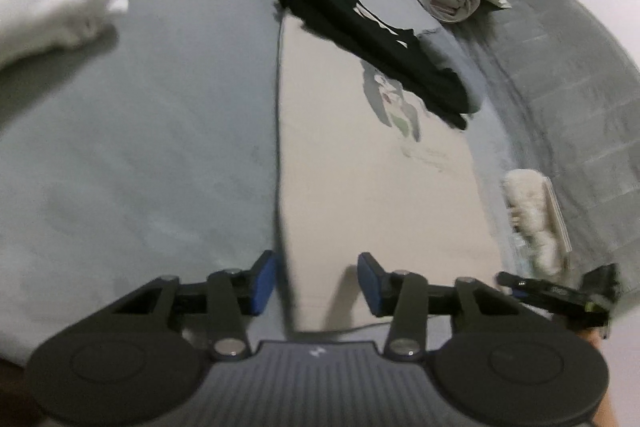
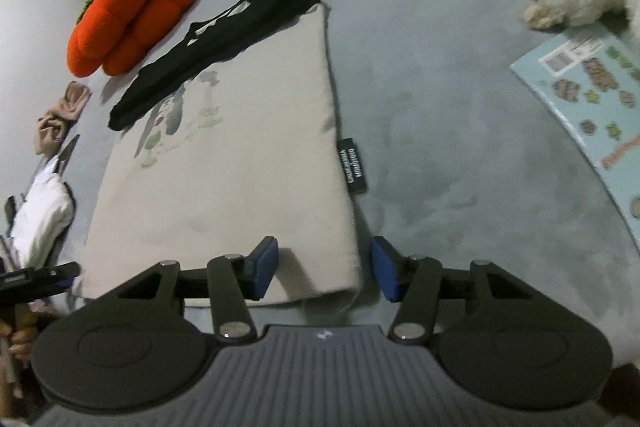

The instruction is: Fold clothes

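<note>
The beige garment [image 2: 224, 163] lies flat on the grey bed [image 2: 440, 131], already folded narrow; left gripper [image 1: 316, 283] and right gripper [image 2: 324, 267], both part-open and empty, straddle its near corners. Another fold looks due.

The beige garment [image 2: 224, 167] is matt, smooth cloth, with a woven black label [image 2: 353, 166] at its 3 o'clock edge. The grey sheet [image 2: 460, 147] looks soft and faintly napped. The pumpkin [image 2: 128, 15] at 10 o'clock is plush. The booklet [image 2: 592, 99] is glossy paper.
</note>
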Motion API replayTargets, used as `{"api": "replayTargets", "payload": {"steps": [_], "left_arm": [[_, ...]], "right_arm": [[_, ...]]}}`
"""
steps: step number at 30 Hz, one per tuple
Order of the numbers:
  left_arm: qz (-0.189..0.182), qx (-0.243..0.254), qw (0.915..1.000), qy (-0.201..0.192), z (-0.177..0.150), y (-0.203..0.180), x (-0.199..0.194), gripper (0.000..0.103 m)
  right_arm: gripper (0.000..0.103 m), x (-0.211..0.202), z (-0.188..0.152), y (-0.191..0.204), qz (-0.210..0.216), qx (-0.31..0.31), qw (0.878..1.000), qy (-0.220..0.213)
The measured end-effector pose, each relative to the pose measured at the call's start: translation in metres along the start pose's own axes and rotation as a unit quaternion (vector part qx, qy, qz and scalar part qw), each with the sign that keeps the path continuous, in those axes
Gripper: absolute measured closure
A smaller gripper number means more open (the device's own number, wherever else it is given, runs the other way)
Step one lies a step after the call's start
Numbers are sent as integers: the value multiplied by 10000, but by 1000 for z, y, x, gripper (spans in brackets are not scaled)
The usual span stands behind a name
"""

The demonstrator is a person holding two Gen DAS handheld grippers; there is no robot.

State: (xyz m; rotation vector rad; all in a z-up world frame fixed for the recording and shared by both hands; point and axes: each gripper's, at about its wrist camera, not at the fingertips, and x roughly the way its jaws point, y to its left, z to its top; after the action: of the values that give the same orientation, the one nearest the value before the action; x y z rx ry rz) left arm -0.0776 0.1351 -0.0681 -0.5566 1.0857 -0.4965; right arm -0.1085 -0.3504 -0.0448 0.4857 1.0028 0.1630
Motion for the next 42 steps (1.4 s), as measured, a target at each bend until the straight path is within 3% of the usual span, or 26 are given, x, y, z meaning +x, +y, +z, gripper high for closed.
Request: {"api": "replayTargets", "payload": {"steps": [2, 4, 7, 9, 16, 18, 22, 25, 32, 42], "left_arm": [[-130, -51, 9998, 129, -2, 0, 4, 71], [-175, 9, 9996, 231, -3, -4, 8, 74], [-200, 22, 9992, 339, -2, -7, 9, 87], [-266, -49, 9991, 332, -3, -7, 5, 95], [-704, -70, 9974, -130, 0, -19, -31, 97], [-552, 19, 9984, -90, -3, -21, -30, 97], [166, 67, 9994, 307, -12, -12, -1, 97], [182, 51, 9993, 324, -11, -10, 2, 97], [-175, -37, 9994, 291, 1, -13, -13, 97], [-983, -564, 9936, 13, 34, -17, -20, 97]], "right_arm": [[54, 0, 1, -6, 207, 167, 9996, 135], [70, 0, 2, -12, 413, 333, 9982, 270], [86, 3, 2, -17, 669, 529, 9954, 440], [89, 0, 2, -17, 734, 605, 9946, 421], [92, -50, 8, -9, 1034, 447, 9935, -149], [92, -58, 12, -5, 986, 343, 9943, -227], [92, -47, 12, -6, 710, 211, 9972, -37], [92, -20, 6, -17, 365, 327, 9983, 321], [91, -23, 6, -20, 574, 554, 9964, 286], [90, -37, 46, -6, 1161, 861, 9895, -63]]}}
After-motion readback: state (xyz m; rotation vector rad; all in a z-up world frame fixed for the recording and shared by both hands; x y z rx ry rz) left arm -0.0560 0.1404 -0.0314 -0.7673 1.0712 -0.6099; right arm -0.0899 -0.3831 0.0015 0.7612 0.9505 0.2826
